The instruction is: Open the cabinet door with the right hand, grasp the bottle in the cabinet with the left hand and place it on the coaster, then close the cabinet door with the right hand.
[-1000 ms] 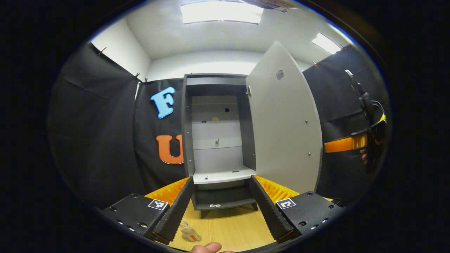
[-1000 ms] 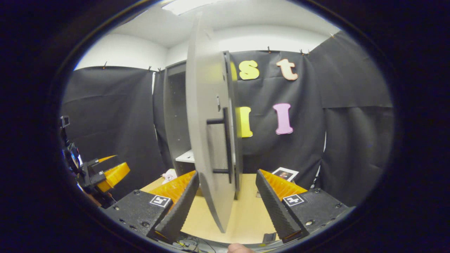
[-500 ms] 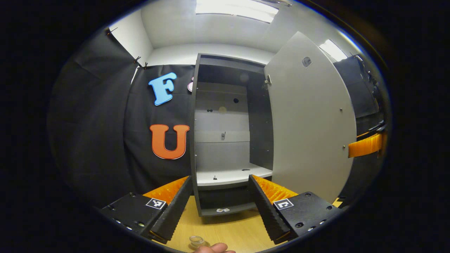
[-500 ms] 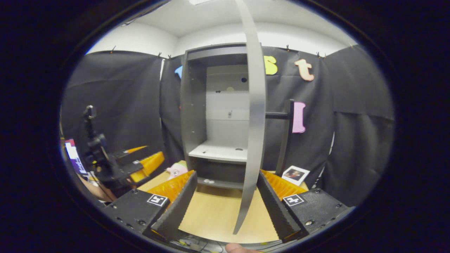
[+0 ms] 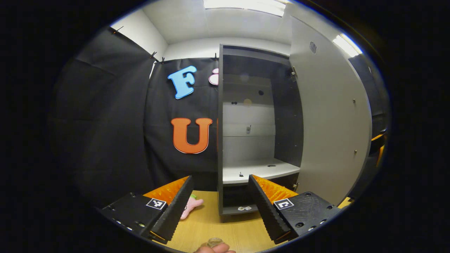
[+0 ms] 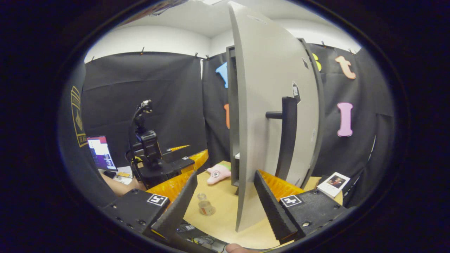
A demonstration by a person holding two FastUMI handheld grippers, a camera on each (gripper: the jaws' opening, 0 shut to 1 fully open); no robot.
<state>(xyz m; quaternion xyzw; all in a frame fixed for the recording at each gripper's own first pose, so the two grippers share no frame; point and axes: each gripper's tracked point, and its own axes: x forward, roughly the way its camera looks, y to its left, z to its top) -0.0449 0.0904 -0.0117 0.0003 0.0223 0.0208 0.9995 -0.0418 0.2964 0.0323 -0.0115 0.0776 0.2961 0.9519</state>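
Door [image 6: 270, 105] swung nearer shut, grey, black-handled

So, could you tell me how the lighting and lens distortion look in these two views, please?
Left gripper view: ceiling light panels blow out to white, the cabinet interior's upper part is shadowed, and the straight cabinet door bows. Right gripper view: the door's edge curves strongly, yet the small bottle on the table stays fairly sharp.
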